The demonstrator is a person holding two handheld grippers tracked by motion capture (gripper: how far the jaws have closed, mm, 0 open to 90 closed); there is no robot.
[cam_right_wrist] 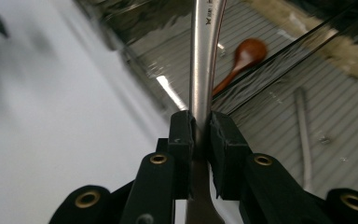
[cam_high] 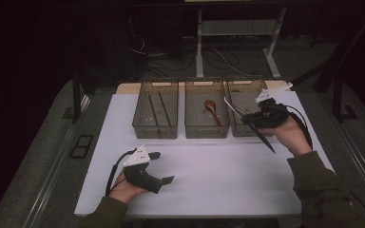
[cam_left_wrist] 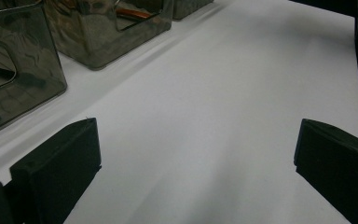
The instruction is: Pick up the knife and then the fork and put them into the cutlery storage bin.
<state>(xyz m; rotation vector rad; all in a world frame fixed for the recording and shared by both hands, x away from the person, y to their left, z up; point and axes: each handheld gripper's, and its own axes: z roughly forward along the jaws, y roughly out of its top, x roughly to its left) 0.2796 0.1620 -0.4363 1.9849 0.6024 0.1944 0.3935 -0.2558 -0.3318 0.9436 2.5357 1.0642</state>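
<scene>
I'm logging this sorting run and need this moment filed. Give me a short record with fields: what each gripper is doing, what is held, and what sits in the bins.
right gripper: shut on a metal utensil, held above the right bin
left gripper: open, nothing between its jaws, low over the white table
middle bin: brown spoon
left bin: thin dark sticks
bins: three, clear, in a row
</scene>
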